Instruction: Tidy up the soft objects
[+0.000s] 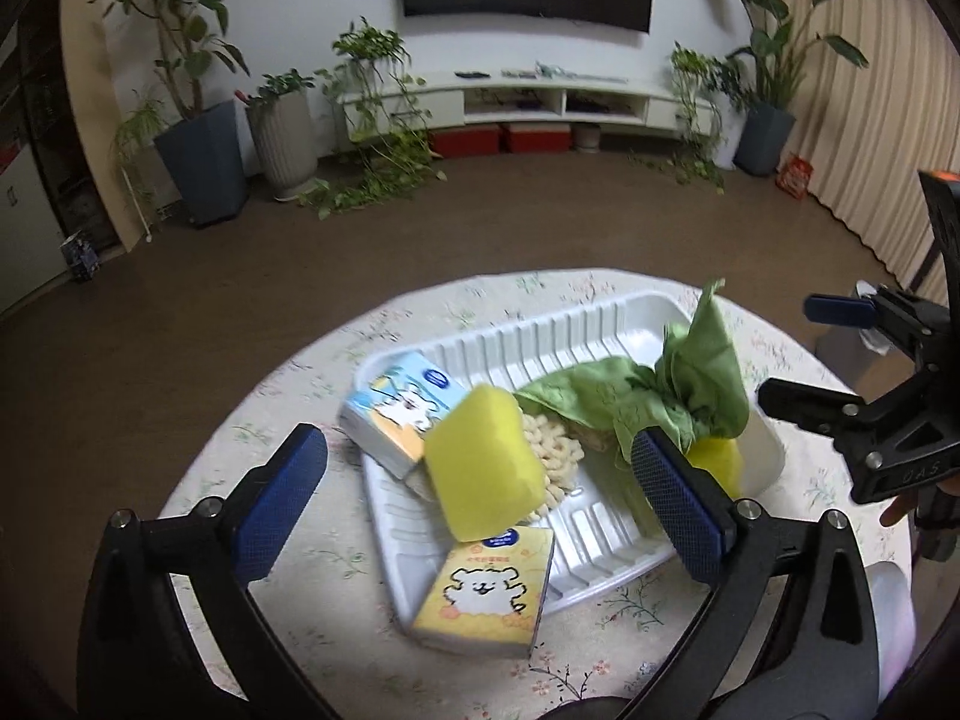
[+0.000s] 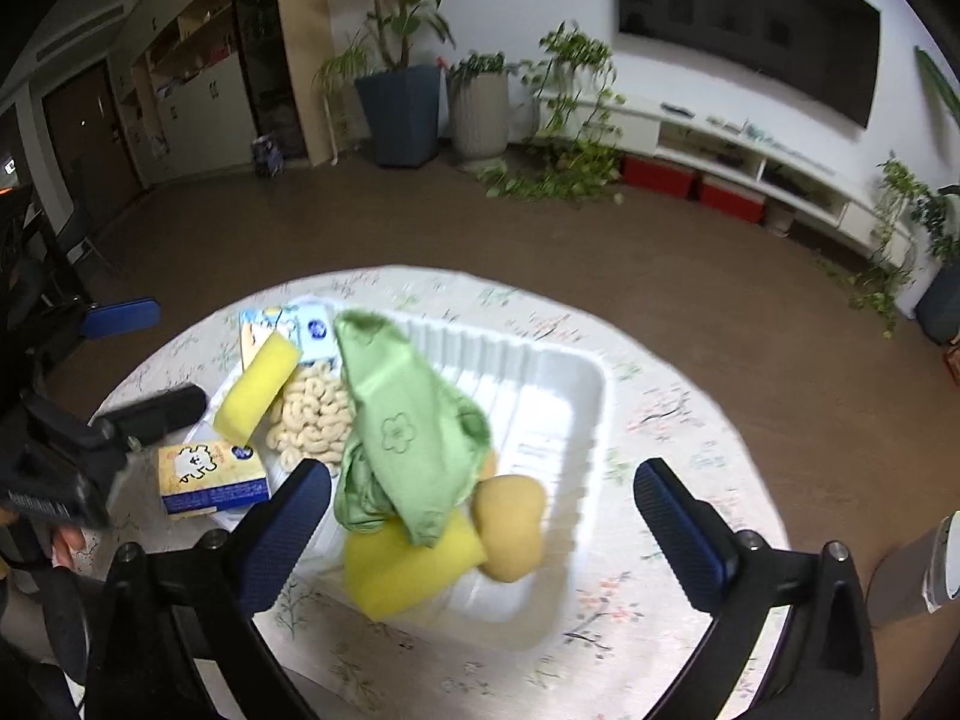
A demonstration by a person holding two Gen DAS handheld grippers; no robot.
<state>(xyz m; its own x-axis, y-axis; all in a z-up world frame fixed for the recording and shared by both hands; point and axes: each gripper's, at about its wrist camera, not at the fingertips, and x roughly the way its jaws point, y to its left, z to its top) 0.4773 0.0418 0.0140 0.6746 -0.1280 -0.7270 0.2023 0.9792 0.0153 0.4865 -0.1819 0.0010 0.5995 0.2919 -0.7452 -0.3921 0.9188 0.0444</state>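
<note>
Both tools, left tool (image 1: 480,480) and right tool (image 2: 483,504), gape wide, gripping nothing (green cloth (image 2: 402,420) and yellow sponge (image 1: 483,468) sit in the white tray (image 2: 540,396)).

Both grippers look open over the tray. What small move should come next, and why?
Probably lower the left gripper onto the yellow tissue pack and nudge it inward: it overhangs the white tray's near rim, while the sponges, green cloth and other pack lie inside. Both grippers are empty.
</note>
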